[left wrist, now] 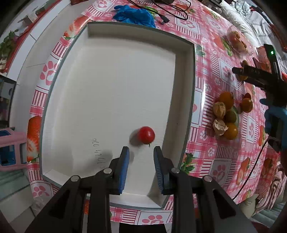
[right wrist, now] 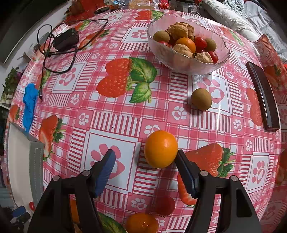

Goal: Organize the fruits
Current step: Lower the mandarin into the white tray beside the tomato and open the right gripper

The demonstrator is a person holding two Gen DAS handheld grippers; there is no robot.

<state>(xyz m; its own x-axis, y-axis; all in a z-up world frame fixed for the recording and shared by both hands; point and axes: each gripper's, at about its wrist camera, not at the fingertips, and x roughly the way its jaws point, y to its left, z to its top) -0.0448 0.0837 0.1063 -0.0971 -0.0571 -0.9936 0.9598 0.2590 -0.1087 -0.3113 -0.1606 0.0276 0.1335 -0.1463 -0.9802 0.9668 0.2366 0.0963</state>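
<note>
A small red tomato (left wrist: 146, 134) lies on the floor of the white tray (left wrist: 107, 80), just beyond the tips of my left gripper (left wrist: 141, 150). That gripper points down, open, with nothing between its blue pads. In the right wrist view an orange fruit (right wrist: 160, 148) rests on the tablecloth between the fingers of my right gripper (right wrist: 145, 152). It sits close against the right finger, with a wide gap to the left one. The right gripper is open. A glass bowl (right wrist: 188, 62) of mixed fruit stands farther back.
A brown round fruit (right wrist: 201, 99) lies loose before the bowl, and a dark phone (right wrist: 263, 96) at the right. A mandarin (right wrist: 141, 224) and a red tomato (right wrist: 165, 206) lie under the gripper. A fruit pile (left wrist: 226, 116) sits right of the tray. Blue glove (left wrist: 134, 15) and cables (right wrist: 65, 39) lie at the far edge.
</note>
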